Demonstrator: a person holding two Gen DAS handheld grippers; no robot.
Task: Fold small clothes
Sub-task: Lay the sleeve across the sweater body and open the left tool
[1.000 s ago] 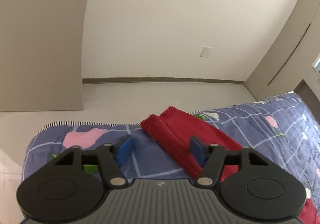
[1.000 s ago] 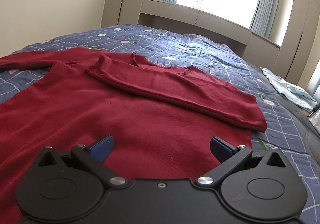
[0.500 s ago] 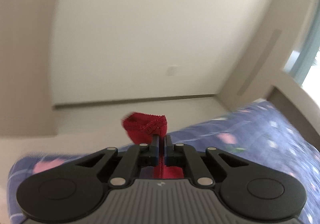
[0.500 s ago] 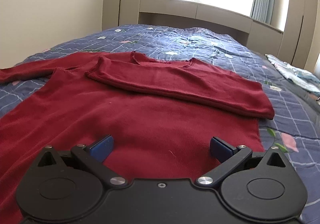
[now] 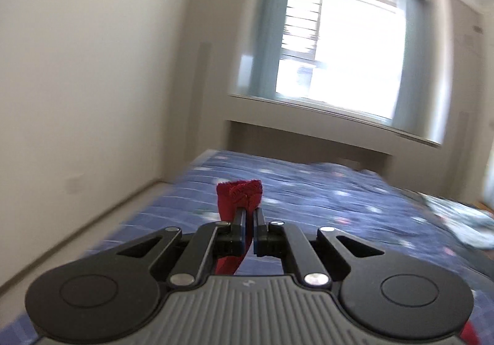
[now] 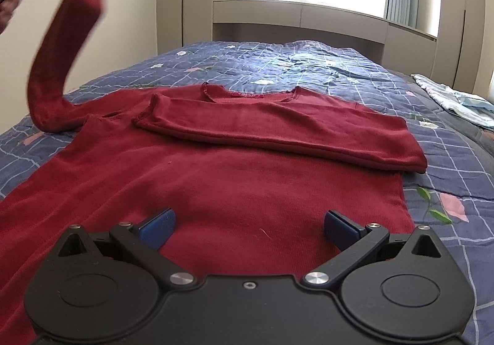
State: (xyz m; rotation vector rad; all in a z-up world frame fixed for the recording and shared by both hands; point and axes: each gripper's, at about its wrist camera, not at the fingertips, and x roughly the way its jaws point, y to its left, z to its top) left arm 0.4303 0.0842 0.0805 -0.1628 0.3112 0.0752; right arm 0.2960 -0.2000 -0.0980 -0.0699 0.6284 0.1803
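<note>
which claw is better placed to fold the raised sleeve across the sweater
Left. The left claw is already shut on the sleeve's cuff and holds the sleeve in the air. The right claw is open and empty, low over the sweater's body.

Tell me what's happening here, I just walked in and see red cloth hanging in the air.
A person with a gripper in each hand is folding a red sweater spread on the bed. The left gripper is shut on the cuff of the left sleeve and holds it up off the quilt. The right sleeve already lies folded across the chest. The right gripper hovers open over the sweater's lower part, holding nothing.
</note>
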